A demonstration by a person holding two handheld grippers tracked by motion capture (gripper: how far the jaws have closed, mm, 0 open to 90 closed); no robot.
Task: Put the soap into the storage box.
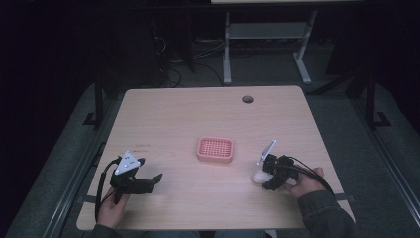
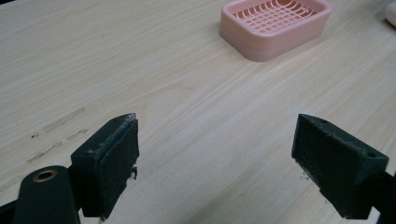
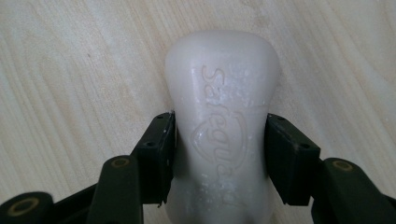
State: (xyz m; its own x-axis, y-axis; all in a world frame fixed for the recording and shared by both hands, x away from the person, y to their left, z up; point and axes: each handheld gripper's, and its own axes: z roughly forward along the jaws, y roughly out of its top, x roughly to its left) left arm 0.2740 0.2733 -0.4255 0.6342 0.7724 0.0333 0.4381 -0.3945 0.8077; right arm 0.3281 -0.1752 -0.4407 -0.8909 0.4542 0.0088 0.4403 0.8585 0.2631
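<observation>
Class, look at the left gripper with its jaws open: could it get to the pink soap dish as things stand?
Probably yes. The left gripper is open, and bare table lies between it and the soap dish, with nothing in the way.

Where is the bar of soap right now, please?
The white soap bar sits between the right hand-held gripper's jaws, right of the pink soap dish in the high view.

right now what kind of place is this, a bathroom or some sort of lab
Probably a lab or recording room, not a bathroom: a bare wooden desk with a cable hole, loose cables on the floor behind it, and handheld grippers working a soap bar.
</observation>
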